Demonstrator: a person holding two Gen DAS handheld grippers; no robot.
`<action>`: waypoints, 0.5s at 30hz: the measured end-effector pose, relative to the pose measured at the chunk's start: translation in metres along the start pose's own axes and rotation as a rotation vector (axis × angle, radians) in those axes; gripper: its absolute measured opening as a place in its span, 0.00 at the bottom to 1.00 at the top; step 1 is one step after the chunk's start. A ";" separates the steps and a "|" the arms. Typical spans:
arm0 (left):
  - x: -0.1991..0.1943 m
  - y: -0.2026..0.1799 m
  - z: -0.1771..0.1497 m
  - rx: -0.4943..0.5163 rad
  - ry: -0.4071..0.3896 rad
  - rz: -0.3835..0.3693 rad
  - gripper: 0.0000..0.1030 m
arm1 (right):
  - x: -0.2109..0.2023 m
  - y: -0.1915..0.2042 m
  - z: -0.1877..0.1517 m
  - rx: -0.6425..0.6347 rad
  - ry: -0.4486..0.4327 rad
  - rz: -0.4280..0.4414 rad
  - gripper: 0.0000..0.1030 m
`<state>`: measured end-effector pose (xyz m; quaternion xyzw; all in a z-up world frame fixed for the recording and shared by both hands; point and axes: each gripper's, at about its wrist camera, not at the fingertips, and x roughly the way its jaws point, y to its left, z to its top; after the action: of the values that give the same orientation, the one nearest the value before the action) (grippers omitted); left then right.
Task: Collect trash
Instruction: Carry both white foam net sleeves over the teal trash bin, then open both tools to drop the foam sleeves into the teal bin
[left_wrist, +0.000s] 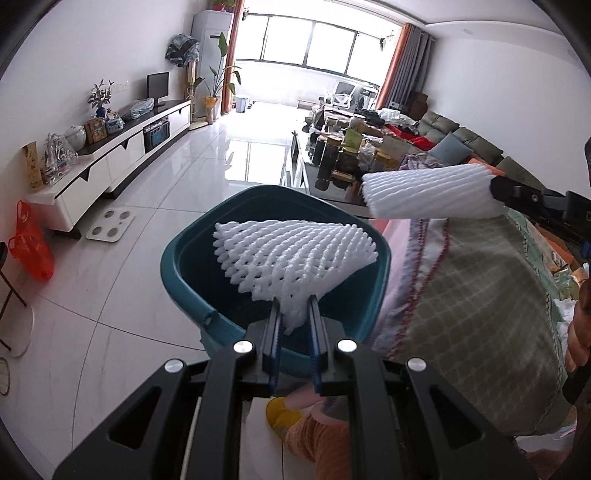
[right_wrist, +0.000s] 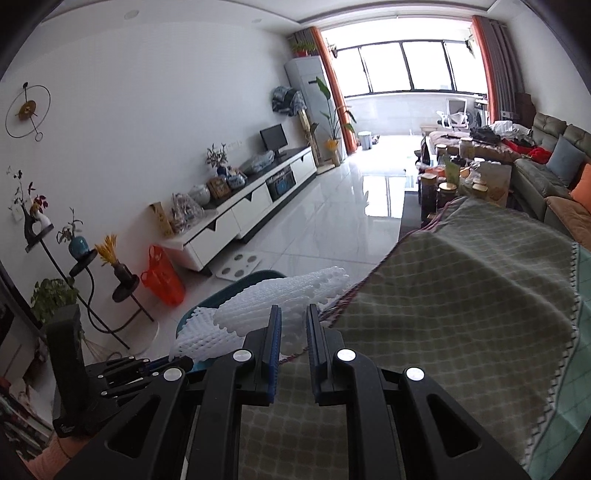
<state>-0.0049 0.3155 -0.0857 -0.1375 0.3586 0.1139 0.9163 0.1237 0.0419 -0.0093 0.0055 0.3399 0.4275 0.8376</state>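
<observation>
My left gripper (left_wrist: 295, 306) is shut on a flat white foam fruit net (left_wrist: 291, 254) and holds it over the open teal bin (left_wrist: 192, 269) on the floor. My right gripper (right_wrist: 293, 314) is shut on a second, rolled white foam net (right_wrist: 284, 299), which also shows in the left wrist view (left_wrist: 428, 195), held above the bin's right edge next to the cloth-covered table. The left net (right_wrist: 199, 332) and the bin's rim (right_wrist: 258, 275) show just below it in the right wrist view.
A green checked cloth (left_wrist: 480, 317) covers the table on the right. A white TV cabinet (left_wrist: 122, 155) runs along the left wall, with an orange plastic bag (left_wrist: 29, 243) and a white scale (left_wrist: 110, 225) on the tiled floor. A cluttered coffee table (left_wrist: 351, 155) and sofa stand beyond.
</observation>
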 end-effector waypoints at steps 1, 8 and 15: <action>0.001 0.001 0.001 0.000 0.003 0.005 0.14 | 0.003 0.002 0.000 -0.003 0.006 0.001 0.13; 0.006 0.004 0.008 0.010 0.019 0.033 0.15 | 0.031 0.017 -0.002 -0.012 0.067 0.014 0.14; 0.011 0.004 0.017 -0.008 0.018 0.049 0.20 | 0.054 0.026 -0.002 0.002 0.130 0.040 0.19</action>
<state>0.0124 0.3258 -0.0814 -0.1333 0.3698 0.1363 0.9093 0.1259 0.0965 -0.0338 -0.0148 0.3939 0.4433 0.8050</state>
